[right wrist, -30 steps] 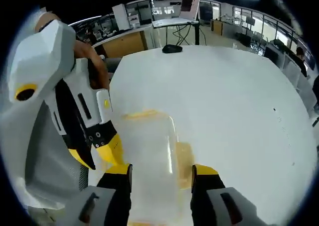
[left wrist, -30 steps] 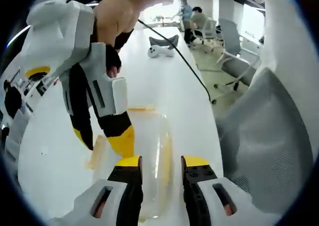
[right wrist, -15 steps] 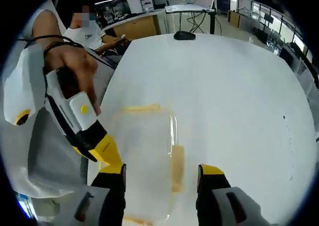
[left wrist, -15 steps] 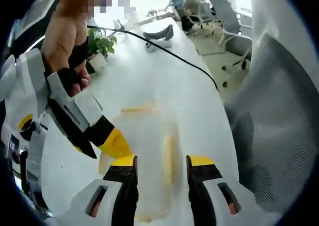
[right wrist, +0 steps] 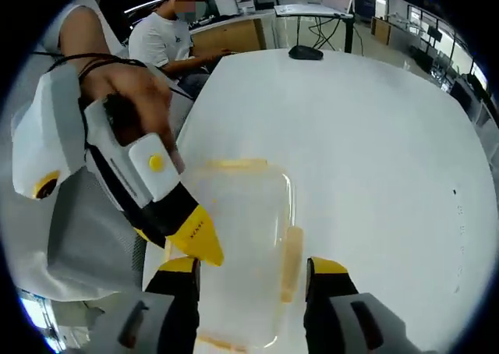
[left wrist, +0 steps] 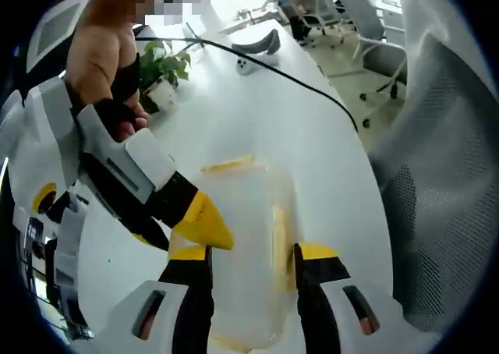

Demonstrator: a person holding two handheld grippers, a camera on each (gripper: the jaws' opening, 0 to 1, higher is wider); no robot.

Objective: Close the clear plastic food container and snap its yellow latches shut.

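Because the lid already looks to be lying on the clear plastic food container (left wrist: 245, 245), which rests flat on the white bench (right wrist: 374, 136), the step in hand is the snapping of its yellow latches. In the right gripper view one yellow latch (right wrist: 291, 253) runs along the long side, another latch (right wrist: 234, 164) along the far end; whether either is already home is hard to tell through the clear plastic. The left tool (left wrist: 249, 256) has its jaws spread, straddling the near end of the container without pinching it. The right tool (right wrist: 253, 268) likewise stands spread over its own end, and its yellow tip shows in the left gripper view beside the container's edge. To press a latch well, I would steady the box with one tool bearing down on the lid, then bring the other's tip square onto the latch and push toward the wall, not downward, lest the box skid across the smooth bench. A black cable (left wrist: 312, 89) lies well apart.
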